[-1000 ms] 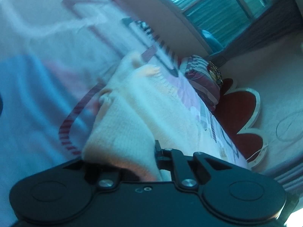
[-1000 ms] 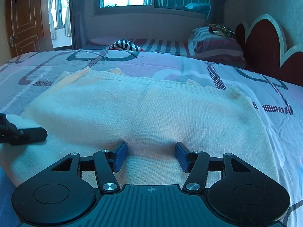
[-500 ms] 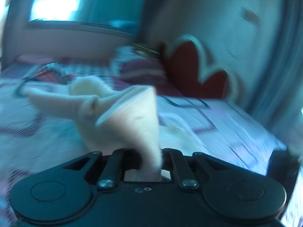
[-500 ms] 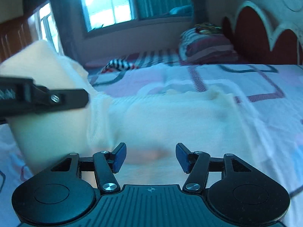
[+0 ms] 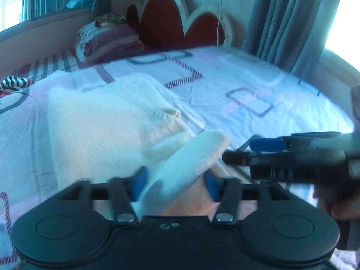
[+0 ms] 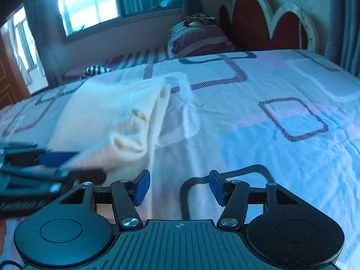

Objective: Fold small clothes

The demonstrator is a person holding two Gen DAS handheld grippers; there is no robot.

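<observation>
- Cream knit garment (image 5: 105, 132) lies on the bed sheet (image 5: 258, 94), on the side nearer the striped pillows (image 5: 110, 42), one layer turned over itself.
- Left gripper (image 5: 174, 183): jaws have just been opening; a loose fold of the knit lies between them, pads apparently no longer pressing it.
- Right gripper (image 6: 178, 187): jaws parted, nothing between them, over bare sheet just beside the garment.
- Handling, judged: light, soft, limp knit; it will sag and stretch, not slip.
- Recommended hold: the ribbed edge or a corner, both layers together.
</observation>
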